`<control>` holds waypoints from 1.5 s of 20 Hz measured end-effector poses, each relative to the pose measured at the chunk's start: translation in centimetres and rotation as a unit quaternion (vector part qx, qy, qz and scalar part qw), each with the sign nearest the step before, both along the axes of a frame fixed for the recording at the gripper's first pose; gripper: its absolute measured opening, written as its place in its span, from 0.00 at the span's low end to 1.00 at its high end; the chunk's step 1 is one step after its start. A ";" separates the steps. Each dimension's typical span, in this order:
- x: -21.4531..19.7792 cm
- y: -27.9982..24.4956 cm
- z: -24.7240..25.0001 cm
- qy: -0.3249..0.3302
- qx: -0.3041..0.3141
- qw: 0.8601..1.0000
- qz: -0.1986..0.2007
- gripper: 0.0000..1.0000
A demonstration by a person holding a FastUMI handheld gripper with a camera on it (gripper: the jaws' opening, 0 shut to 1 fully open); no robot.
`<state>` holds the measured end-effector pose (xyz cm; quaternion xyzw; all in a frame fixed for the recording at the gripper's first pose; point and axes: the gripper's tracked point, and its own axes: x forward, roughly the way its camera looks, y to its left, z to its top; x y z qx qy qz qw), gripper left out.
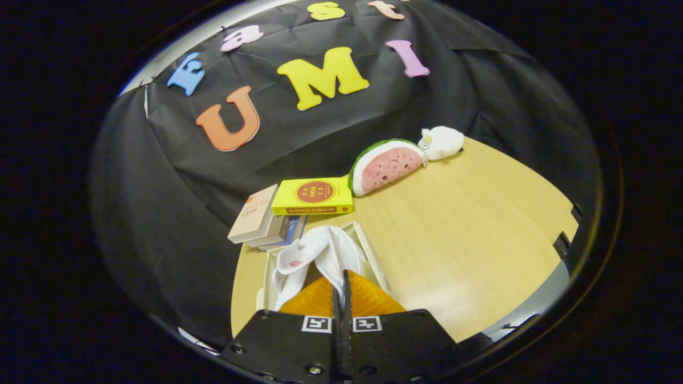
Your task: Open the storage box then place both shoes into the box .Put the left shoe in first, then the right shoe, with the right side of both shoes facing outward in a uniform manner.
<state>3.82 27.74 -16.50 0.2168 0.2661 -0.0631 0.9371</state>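
Observation:
The open storage box (373, 250) lies on the wooden table just ahead of my fingers, its pale rim showing on the right and left. Two white shoes rest in it. One shoe with a red mark (291, 264) lies toward the left wall. The other white shoe (333, 245) stands beside it, and its thin edge runs down into my fingertips. My gripper (344, 277) hovers over the box with its fingers pressed together on that edge. The near part of the box is hidden behind the fingers.
Beyond the box, a stack of books (267, 221) with a yellow book (314, 196) sits against the black cloth wall. A watermelon plush (387, 166) and a white plush (442, 142) lie farther right. Bare tabletop (469, 234) stretches to the right.

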 end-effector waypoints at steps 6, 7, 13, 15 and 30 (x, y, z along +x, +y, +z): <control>0.7 0.0 -2.2 -0.038 -0.072 0.997 -0.006 0.00; 0.7 0.2 -2.6 -0.041 -0.081 0.996 -0.005 0.00; 0.7 0.9 -3.9 -0.056 -0.108 0.993 -0.001 0.00; 0.5 1.5 -5.6 -0.038 -0.102 0.994 0.018 0.14; -2.3 -5.8 4.6 -0.115 -0.145 0.982 0.038 0.96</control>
